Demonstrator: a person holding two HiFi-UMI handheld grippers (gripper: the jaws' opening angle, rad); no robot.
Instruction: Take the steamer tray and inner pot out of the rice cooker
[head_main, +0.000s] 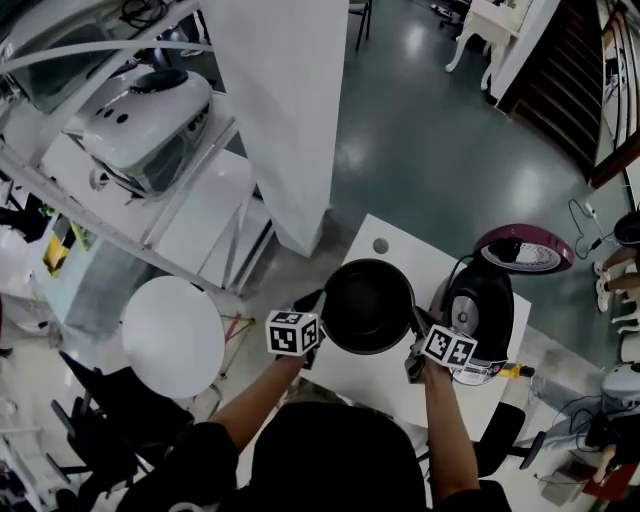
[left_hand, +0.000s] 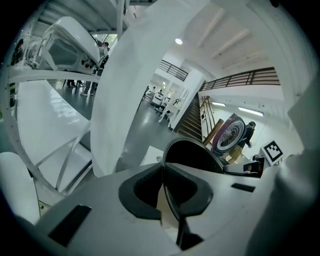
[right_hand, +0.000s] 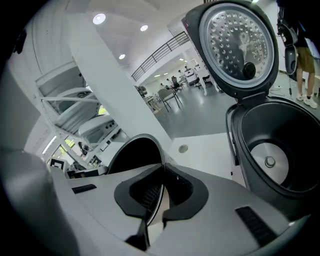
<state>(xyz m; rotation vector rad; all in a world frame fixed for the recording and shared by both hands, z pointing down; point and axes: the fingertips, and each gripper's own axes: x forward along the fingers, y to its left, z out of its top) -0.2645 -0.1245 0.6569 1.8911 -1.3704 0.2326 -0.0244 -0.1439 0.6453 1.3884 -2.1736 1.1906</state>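
Note:
The black inner pot (head_main: 367, 305) hangs over the white table (head_main: 395, 240), to the left of the rice cooker (head_main: 478, 312). My left gripper (head_main: 312, 335) is shut on the pot's left rim, and my right gripper (head_main: 416, 345) is shut on its right rim. In the left gripper view the thin rim of the inner pot (left_hand: 192, 155) runs between the pads. In the right gripper view the inner pot (right_hand: 134, 154) is pinched the same way, and the rice cooker (right_hand: 272, 150) stands open and hollow, its heating plate showing. No steamer tray is in view.
The cooker's purple-edged lid (head_main: 524, 247) stands raised at the back. A white pillar (head_main: 285, 110) rises left of the table. White shelving with machines (head_main: 140, 120) fills the left side, with a round white stool (head_main: 172, 335) below. A person's legs (head_main: 615, 275) stand at the right edge.

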